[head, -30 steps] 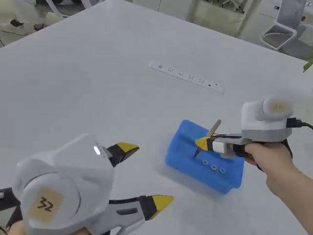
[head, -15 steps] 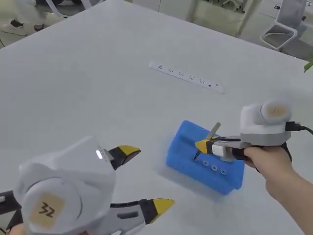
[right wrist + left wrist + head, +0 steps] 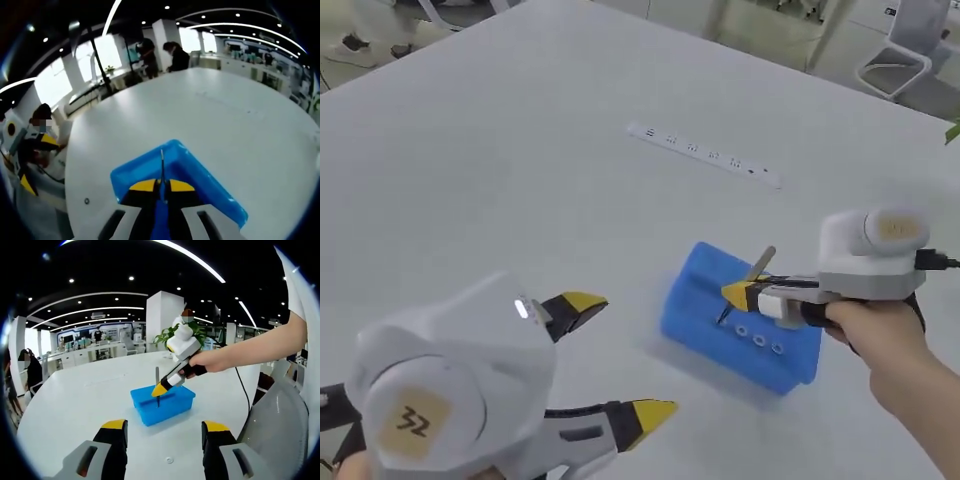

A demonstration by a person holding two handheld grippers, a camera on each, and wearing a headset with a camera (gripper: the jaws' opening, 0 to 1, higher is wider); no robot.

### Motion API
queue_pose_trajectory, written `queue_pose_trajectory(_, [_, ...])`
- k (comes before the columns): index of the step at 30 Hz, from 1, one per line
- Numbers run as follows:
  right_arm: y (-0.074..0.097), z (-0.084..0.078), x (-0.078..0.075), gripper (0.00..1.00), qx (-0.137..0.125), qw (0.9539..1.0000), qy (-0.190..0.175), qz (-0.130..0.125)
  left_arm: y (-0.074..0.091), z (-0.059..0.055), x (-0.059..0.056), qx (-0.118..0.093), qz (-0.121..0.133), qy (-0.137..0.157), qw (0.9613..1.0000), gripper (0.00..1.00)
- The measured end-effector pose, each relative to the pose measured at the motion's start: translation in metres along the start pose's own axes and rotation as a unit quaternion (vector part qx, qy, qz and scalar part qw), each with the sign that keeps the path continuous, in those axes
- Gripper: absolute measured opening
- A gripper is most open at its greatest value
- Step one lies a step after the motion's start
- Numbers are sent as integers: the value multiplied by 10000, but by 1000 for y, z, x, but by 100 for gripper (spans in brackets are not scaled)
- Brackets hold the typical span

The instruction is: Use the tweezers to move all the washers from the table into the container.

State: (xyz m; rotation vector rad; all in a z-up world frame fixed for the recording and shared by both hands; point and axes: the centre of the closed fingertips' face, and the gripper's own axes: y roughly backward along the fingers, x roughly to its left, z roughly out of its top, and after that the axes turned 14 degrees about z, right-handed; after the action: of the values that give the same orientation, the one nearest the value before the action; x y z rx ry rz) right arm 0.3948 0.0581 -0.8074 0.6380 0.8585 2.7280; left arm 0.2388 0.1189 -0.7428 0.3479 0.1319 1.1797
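A blue container [image 3: 715, 285] lies on the white table [image 3: 500, 180], with three small washers [image 3: 758, 342] in a row inside it. My right gripper [image 3: 735, 295] is shut on thin tweezers [image 3: 760, 264], whose tips point down into the container. The left gripper view shows the container [image 3: 172, 401], the tweezers [image 3: 157, 375] and one washer [image 3: 169, 459] on the table just ahead of my jaws. My left gripper [image 3: 620, 355] is open and holds nothing, to the near left of the container. The right gripper view shows the tweezers [image 3: 161, 165] over the container [image 3: 205, 182].
A white power strip [image 3: 700, 155] lies on the table beyond the container. A chair [image 3: 890, 70] stands past the table's far right edge. A small washer [image 3: 86, 201] lies on the table left of the container, and people stand in the background.
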Motion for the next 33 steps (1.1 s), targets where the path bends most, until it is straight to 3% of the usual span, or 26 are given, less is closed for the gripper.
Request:
queue_pose_trajectory(9, [21,18,31,4,-384,9988,295,-18,1,1,1,-18,11,27,10000,59])
queue_pose_trajectory(17, [31,29,69,5,-557,9966,574,193,1,1,0,-17,-3,24,10000,59])
queue_pose_trajectory(21, [29,27,81,5,-515,9961,647,296,1,1,0,-18,-13,15,10000,59])
queue_pose_trajectory(26, [18,19,101,5,-452,9951,630,609,1,1,-1,-25,-24,21,10000,59])
queue_pose_trajectory(28, [10,13,112,5,-386,9938,570,869,1,1,-1,-21,-35,19,10000,59])
queue_pose_trajectory(33, [-5,-1,125,4,-208,9920,504,1142,1,1,-3,-22,-65,8,10000,58])
